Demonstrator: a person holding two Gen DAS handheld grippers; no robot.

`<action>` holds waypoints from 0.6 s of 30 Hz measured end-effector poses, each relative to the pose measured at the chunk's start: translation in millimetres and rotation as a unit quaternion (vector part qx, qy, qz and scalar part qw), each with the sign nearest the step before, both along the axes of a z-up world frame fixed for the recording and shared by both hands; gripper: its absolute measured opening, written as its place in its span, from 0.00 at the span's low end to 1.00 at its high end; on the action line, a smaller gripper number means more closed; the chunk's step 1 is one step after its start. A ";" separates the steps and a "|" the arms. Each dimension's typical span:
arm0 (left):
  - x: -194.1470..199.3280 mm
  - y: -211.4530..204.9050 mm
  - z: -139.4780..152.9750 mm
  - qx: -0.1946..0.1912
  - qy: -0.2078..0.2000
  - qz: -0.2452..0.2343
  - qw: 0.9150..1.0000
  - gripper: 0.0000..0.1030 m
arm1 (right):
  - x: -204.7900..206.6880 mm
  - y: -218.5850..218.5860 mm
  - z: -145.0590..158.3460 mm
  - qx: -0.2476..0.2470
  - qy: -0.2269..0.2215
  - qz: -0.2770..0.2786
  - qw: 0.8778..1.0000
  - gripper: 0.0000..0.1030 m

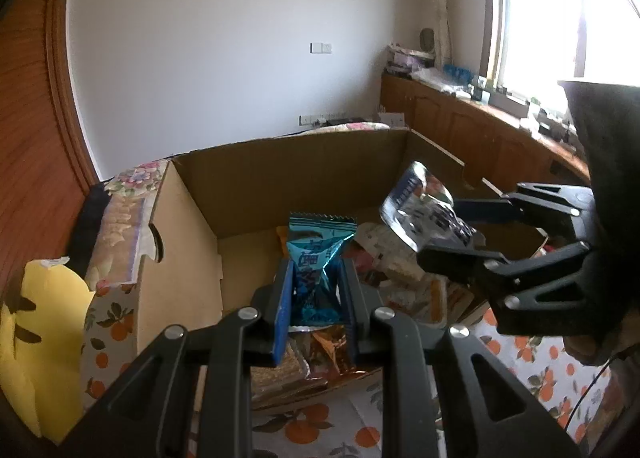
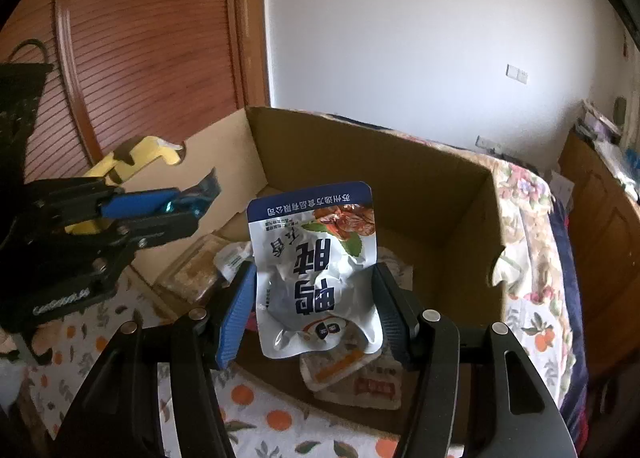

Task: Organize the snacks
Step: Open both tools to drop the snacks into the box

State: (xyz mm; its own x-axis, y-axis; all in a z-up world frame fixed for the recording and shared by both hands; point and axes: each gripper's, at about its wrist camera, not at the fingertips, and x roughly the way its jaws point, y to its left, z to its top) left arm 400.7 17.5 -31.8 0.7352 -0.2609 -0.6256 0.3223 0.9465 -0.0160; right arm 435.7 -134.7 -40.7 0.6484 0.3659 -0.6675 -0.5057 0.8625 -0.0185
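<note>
Well, starting at the far left, a yellow thing (image 1: 44,342) sits beside the box (image 1: 296,166), half in shadow, and what it is I can't make out. The cardboard box stands open on a cloth (image 1: 312,426) printed with oranges; whether a worktop or a bed lies under the cloth is hidden.

Over the box's near left part hangs the left claw (image 1: 316,290), its jaws squeezed nearly together on a blue packet (image 1: 316,258). The packet's crimped top stands clear above the fingers; its lower end is pinched and crumpled between them, and the print on it is too creased to read. From the right wrist view only a sliver of that blue foil shows past the claw's tip.

Below both claws, inside the box, lies a heap of other snacks (image 1: 400,270): pale and orange wrappers, mostly covered by the claws and their loads, so a count is impossible.

Further right the right claw (image 2: 316,306) is held about half open, yet its pads press both edges of a white pouch (image 2: 316,270) with a dark blue band on top and a picture of brown food. The pouch stands upright, dented in the middle, above the box's near right part. Its bottom corners are tucked behind the fingers.

A dark sleeve (image 1: 608,178) at the right edge cuts off the room behind.
</note>
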 end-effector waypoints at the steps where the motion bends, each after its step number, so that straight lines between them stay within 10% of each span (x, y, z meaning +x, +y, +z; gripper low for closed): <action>1: 1.3 -1.2 0.0 0.003 0.001 -0.002 1.000 0.20 | 2.3 -1.0 -2.0 0.004 0.003 -0.002 1.000 0.58; 18: 1.6 3.8 -6.2 -0.003 0.002 0.019 1.000 0.31 | 17.1 -4.5 -15.2 0.023 0.026 -0.029 0.999 0.59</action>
